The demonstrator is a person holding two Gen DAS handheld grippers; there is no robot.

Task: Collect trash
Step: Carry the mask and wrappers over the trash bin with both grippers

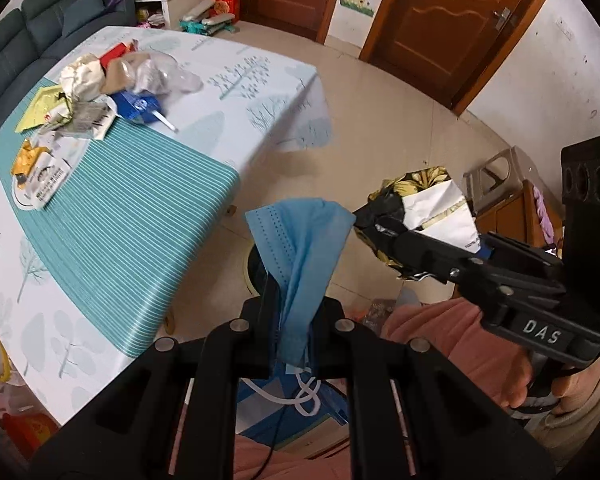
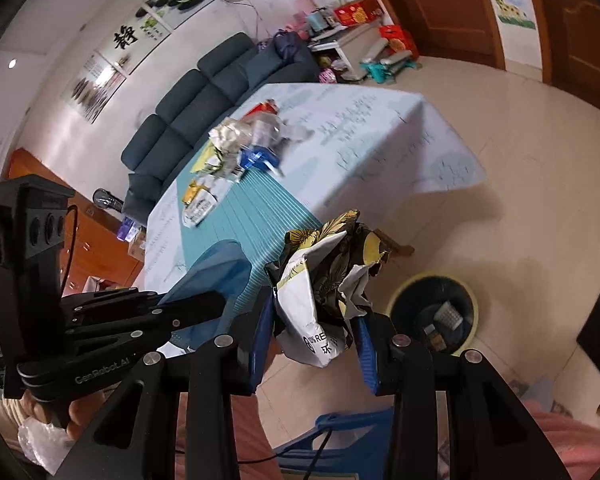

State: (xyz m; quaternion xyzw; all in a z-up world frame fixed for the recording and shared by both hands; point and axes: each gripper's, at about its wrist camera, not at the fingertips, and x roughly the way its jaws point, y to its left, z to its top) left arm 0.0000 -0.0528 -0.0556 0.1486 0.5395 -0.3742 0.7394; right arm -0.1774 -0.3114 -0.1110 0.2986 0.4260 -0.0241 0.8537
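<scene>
The left tool (image 1: 294, 300) is pinched on a blue face mask (image 1: 300, 240) and the right tool (image 2: 314, 320) on a crumpled wrapper (image 2: 324, 280), both held off the table (image 1: 148, 208); if released before the bin (image 2: 434, 314) is reached, either could be dropped onto the floor (image 2: 500, 160).

"DAS" on right tool (image 1: 384, 236), "GenRobot.AI" on left tool (image 2: 220, 304), "静" on wall picture (image 2: 125, 42)

Table (image 1: 148, 216) in teal-striped, tree-printed cloth, heap of crumpled wrappers (image 1: 100, 84) on it (far side), flattened packet (image 1: 40, 180) nearby
</scene>
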